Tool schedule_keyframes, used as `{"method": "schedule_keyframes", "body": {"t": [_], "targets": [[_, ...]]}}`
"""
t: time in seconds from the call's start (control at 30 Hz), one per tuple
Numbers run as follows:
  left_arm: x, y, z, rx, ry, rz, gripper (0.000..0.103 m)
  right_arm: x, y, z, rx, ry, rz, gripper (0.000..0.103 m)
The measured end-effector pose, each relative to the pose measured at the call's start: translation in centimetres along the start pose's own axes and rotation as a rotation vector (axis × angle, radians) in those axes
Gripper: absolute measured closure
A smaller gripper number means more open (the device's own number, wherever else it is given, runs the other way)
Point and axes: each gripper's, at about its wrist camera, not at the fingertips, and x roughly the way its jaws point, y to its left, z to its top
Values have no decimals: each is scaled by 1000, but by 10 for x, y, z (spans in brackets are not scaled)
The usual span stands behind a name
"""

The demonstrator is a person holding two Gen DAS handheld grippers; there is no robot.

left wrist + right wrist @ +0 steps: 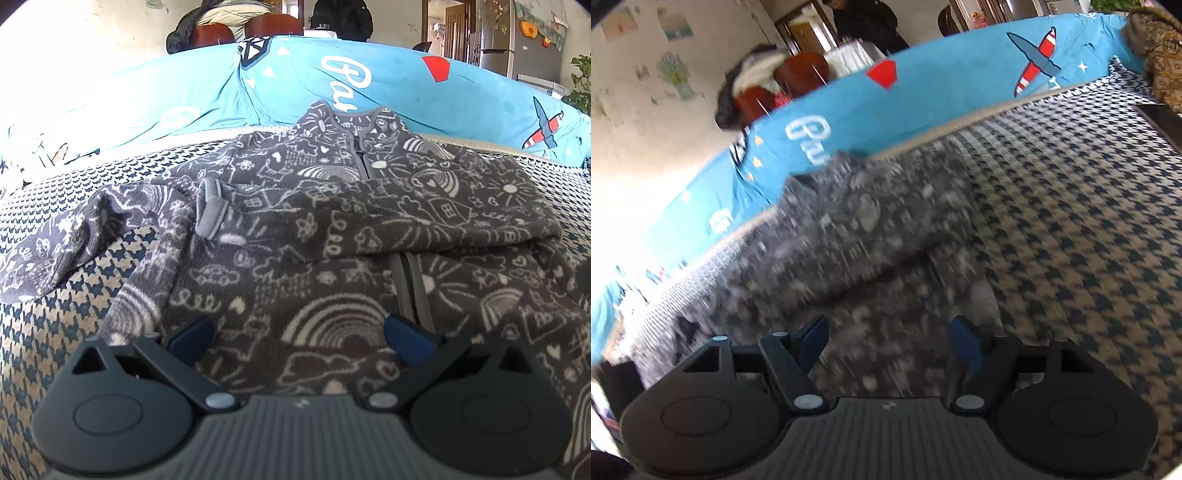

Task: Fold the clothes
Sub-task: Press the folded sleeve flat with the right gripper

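Observation:
A dark grey fleece jacket (332, 229) with white doodle print and a grey zip lies spread on the houndstooth cover (74, 314). Its right sleeve is folded across the chest, cuff (210, 210) pointing left; the left sleeve (74, 236) trails out to the left. My left gripper (299, 339) hovers open just over the jacket's lower hem, with nothing between its blue pads. In the right wrist view, which is motion-blurred, the jacket (871, 236) lies ahead, and my right gripper (890, 343) stands open above its near edge.
A blue printed quilt (406, 85) runs along the far side of the cover. A patterned brown cushion (1160, 55) and a dark flat object (1163, 122) sit at the far right. Bare houndstooth cover (1089, 240) stretches right of the jacket. A person stands beyond.

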Motion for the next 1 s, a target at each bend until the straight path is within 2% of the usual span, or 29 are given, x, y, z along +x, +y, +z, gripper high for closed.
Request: {"method": "schedule_keyframes", "body": {"t": [0.23, 0.47, 0.63, 0.87, 1.0], "targets": [[-8, 1, -8, 15, 2, 4, 0, 9, 9, -17, -104, 23, -83, 26], [-11, 2, -9, 25, 12, 7, 0, 17, 21, -27, -183, 34, -124, 10], [-13, 2, -8, 30, 27, 9, 0, 22, 34, -34, -271, 41, -168, 6], [-23, 2, -7, 48, 54, 33, 0, 24, 36, -38, -288, 45, -168, 0], [-35, 8, -7, 40, 43, 50, 0, 25, 36, -37, -288, 47, -168, 0]]}}
